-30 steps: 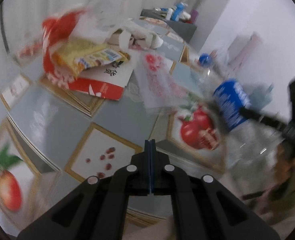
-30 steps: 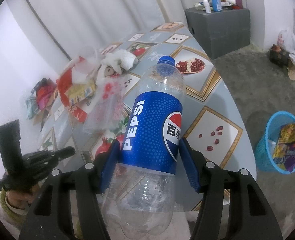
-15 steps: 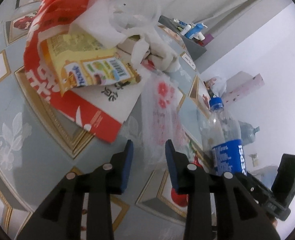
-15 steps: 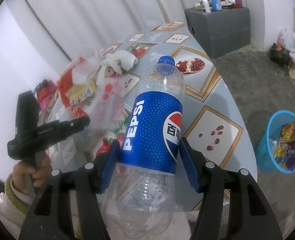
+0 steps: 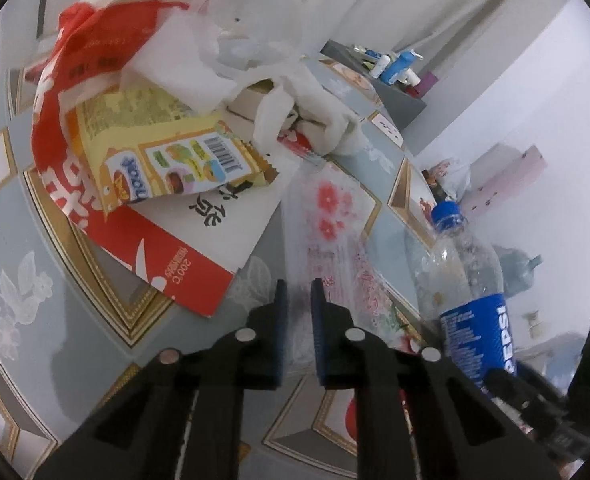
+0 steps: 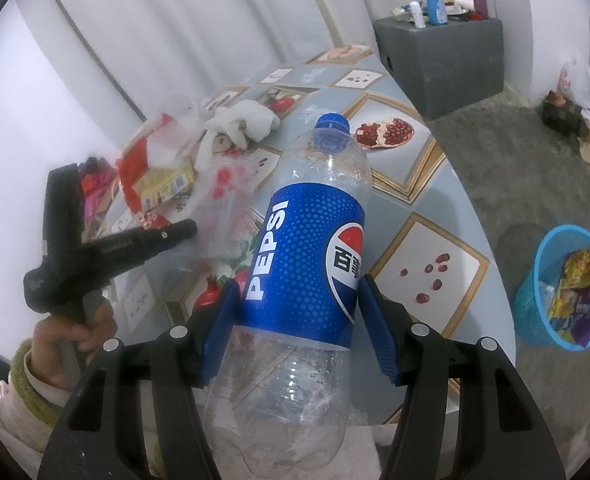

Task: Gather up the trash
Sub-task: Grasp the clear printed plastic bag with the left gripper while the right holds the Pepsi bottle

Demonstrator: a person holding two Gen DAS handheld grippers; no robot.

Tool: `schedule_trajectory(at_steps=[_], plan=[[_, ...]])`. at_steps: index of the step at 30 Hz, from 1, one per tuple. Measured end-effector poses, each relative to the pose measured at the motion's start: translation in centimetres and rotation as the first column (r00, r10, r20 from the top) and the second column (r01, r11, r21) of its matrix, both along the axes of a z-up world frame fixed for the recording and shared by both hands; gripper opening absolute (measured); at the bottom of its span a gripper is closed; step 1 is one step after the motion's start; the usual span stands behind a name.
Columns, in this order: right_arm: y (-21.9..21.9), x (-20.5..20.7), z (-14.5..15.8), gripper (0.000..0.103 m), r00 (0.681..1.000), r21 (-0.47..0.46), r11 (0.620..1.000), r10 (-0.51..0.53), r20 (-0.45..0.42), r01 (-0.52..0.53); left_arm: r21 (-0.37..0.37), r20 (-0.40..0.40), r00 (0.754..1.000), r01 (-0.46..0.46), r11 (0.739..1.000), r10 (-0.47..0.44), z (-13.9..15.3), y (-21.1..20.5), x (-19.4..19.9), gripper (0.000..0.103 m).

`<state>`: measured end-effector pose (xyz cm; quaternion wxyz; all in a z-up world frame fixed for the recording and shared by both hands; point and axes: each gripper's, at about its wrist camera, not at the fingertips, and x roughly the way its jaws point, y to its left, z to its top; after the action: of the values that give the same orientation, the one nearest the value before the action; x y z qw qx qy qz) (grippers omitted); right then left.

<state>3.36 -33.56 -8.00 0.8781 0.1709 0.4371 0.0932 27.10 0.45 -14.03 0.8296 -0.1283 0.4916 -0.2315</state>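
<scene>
Left gripper [image 5: 295, 292]: jaws narrow, a thin gap left; they have just been closing, after opening a moment earlier. The near edge of a clear bag [image 5: 327, 232] with red flowers lies between the pads. Film is translucent here, so pad contact is probable, not confirmed. In the right wrist view the same gripper [image 6: 187, 230] sits with its tip against that bag at table level.

Step in hand, by my reading: pinch and lift the bag, second item of this collection round.

Behind the bag, left to right: red carton [image 5: 163, 248], yellow wrapper [image 5: 167, 160] lying on it, white tissue [image 5: 307, 120] heaped at the back. All remain on the table [image 5: 55, 280].

Right gripper [image 6: 297, 300]: jaws spread wide and clamped on the blue label of an empty bottle [image 6: 307, 264], cap pointing away, bottle held clear above the table edge.

Far right, on the floor: blue bin [image 6: 535, 304], already containing wrappers, well apart from the table.

Next move needs: firm closure on the film, a lift that does not drag the carton, then both items carried over to the bin. Risk: thin film slipping out.
</scene>
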Motion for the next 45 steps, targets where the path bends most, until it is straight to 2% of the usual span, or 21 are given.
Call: schedule_trajectory(at_steps=[4,6,8,10,11,12,14,18,23,34,39,40,42,45], plan=[[-0.1,0.0,0.0,0.056,1.0,0.001,1.0,0.004,0.001,-0.004,0.063,0.056,0.997,0.051,0.997,-0.055,1.1,-0.4,-1.4,0.003],[0.0,0.1,0.0,0.056,1.0,-0.001,1.0,0.009,0.0,-0.009,0.134,0.095,0.988,0.105,0.985,-0.118,1.9,-0.7,-2.8,0.003],[0.0,0.0,-0.1,0.056,1.0,-0.001,1.0,0.018,0.003,-0.018,0.168,0.092,0.98,0.161,0.973,-0.178,2.1,-0.8,-4.1,0.003],[0.1,0.0,0.0,0.056,1.0,0.001,1.0,0.025,0.005,-0.025,0.123,0.062,0.978,0.192,0.974,-0.2,2.1,-0.5,-4.9,0.003],[0.2,0.0,-0.1,0.056,1.0,0.002,1.0,0.027,0.006,-0.027,0.076,0.044,0.977,0.206,0.976,-0.21,2.0,-0.3,-5.1,0.003],[0.3,0.0,-0.1,0.056,1.0,0.003,1.0,0.03,0.007,-0.03,-0.006,0.021,0.978,0.209,0.978,-0.209,1.9,0.1,-5.3,0.003],[0.4,0.0,-0.1,0.056,0.999,0.006,0.999,0.034,0.007,-0.034,-0.101,-0.012,0.979,0.202,0.974,-0.204,1.5,0.5,-5.2,0.004],[0.6,0.0,-0.1,0.056,0.999,0.003,0.999,0.043,0.011,-0.043,-0.228,-0.084,0.977,0.174,0.958,-0.197,0.6,0.4,-4.5,0.004],[0.8,-0.1,-0.1,0.056,0.999,0.012,0.999,0.04,0.014,-0.04,-0.299,-0.108,0.969,0.183,0.937,-0.224,0.6,-0.6,-4.2,0.004],[0.4,-0.3,-0.2,0.056,0.999,0.031,0.998,0.045,0.02,-0.046,-0.336,-0.15,0.959,0.179,0.925,-0.24,-0.4,-2.1,-3.3,0.007],[0.5,-0.3,-0.3,0.056,0.999,0.033,0.998,0.044,0.017,-0.044,-0.312,-0.129,0.962,0.189,0.931,-0.239,-0.5,-2.6,-3.1,0.007],[0.3,-0.2,-0.3,0.057,0.999,0.035,0.998,0.044,0.014,-0.044,-0.28,-0.108,0.965,0.2,0.939,-0.237,-0.3,-2.8,-3.3,0.007],[0.2,-0.1,-0.2,0.058,0.999,0.04,0.998,0.049,0.002,-0.049,-0.17,-0.051,0.97,0.224,0.96,-0.236,0.3,-3.2,-3.7,0.007],[-0.1,0.2,-0.3,0.058,0.998,0.058,0.997,0.054,-0.015,-0.053,-0.086,0.011,0.97,0.244,0.966,-0.244,1.0,-3.3,-4.1,0.006]])
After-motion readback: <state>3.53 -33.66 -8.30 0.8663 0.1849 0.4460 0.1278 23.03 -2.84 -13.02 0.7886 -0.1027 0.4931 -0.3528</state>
